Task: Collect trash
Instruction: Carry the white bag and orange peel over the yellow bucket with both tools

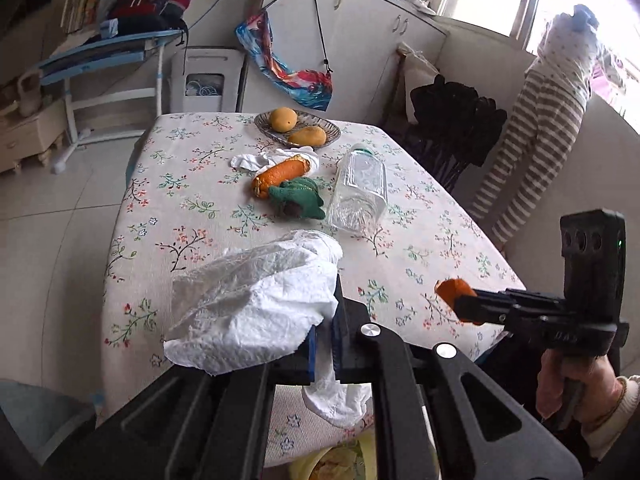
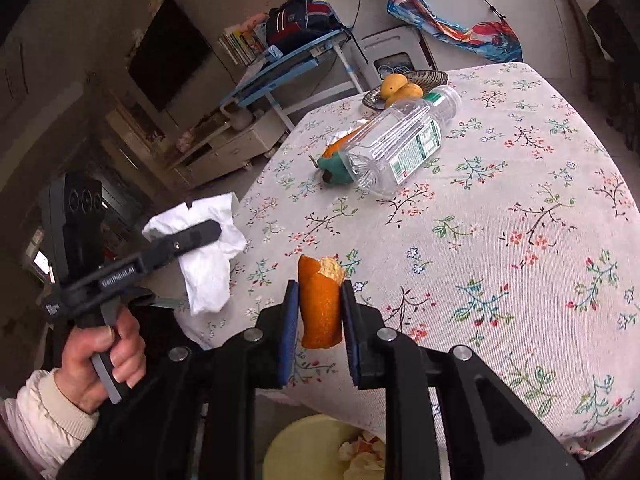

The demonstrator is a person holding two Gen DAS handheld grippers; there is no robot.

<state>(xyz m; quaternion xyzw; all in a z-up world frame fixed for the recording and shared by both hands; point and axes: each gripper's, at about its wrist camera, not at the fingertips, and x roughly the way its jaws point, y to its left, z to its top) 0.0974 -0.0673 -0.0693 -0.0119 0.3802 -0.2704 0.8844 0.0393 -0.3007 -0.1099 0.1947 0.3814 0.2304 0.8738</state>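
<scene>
Seen from the left wrist camera, the left gripper [image 1: 324,344] has its blue-padded jaws pinched tight on a crumpled white paper tissue [image 1: 256,304], which billows toward 10 o'clock over the near edge of the floral-cloth table [image 1: 420,208]; a tail of it hangs below the jaws. At 3 o'clock the right gripper [image 1: 460,304] reaches in, clamping a piece of orange peel [image 1: 450,290] above the table's right near corner. Toward 12 o'clock lie a longer curl of orange peel [image 1: 280,176], a green knitted toy [image 1: 298,200] touching it, another white tissue [image 1: 260,160] and a clear plastic bottle [image 1: 358,190] on its side. A woven dish with two yellow mangoes [image 1: 298,128] sits at the far edge. Bare cloth lies open between the held tissue and the bottle; tiled floor is free at 9 o'clock.

From the right wrist camera, the right gripper [image 2: 320,312] stands narrow, squeezing the orange peel [image 2: 320,300] upright between its pads just past the table's near edge. Directly below, at 6 o'clock, a pale yellow bin [image 2: 308,448] holds scraps. At 9 o'clock a hand [image 2: 104,360] grips the left gripper [image 2: 208,232], the tissue [image 2: 204,256] caught in it off the table's left edge. The bottle [image 2: 400,148] lies toward 12 o'clock; the cloth toward 3 o'clock is wide open.
</scene>
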